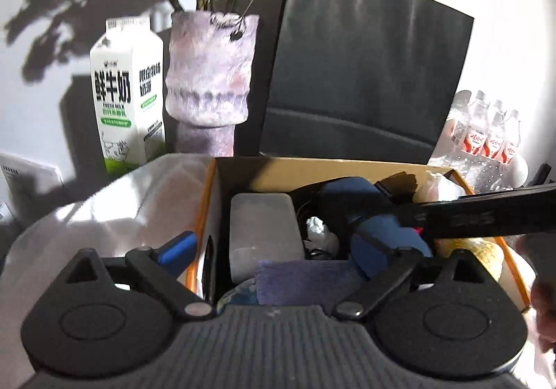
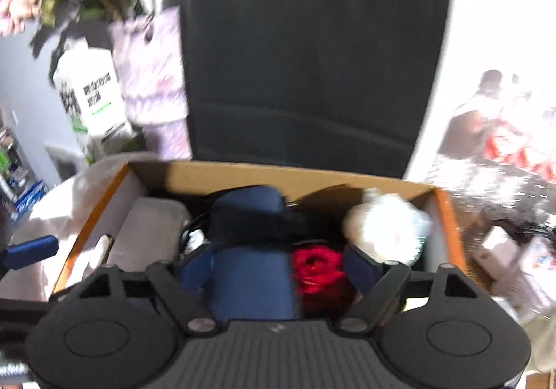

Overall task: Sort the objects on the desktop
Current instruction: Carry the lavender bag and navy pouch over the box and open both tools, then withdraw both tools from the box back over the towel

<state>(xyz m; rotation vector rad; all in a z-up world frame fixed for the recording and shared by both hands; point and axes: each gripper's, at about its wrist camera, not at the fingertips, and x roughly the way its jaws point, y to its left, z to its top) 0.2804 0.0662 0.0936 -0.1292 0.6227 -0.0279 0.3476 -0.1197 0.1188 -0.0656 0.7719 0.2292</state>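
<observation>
An open cardboard box (image 1: 323, 169) with orange edges sits in front of both grippers, also in the right wrist view (image 2: 222, 177). It holds a grey case (image 1: 264, 229), a dark blue pouch (image 2: 250, 243), a red item (image 2: 318, 270), a white crumpled wrapper (image 2: 385, 225) and a purple cloth (image 1: 305, 281). My left gripper (image 1: 274, 250) is open and empty, fingers spread over the box's near left part. My right gripper (image 2: 278, 270) is open above the blue pouch and red item. The other gripper's black body (image 1: 486, 215) crosses over the box's right side.
Behind the box stand a milk carton (image 1: 128, 93), a purple vase with flowers (image 1: 208, 76) and a black paper bag (image 1: 365, 69). A pack of water bottles (image 1: 486, 138) lies at the right. White sheet (image 1: 104, 215) lies left of the box; small boxes (image 2: 514, 260) lie right.
</observation>
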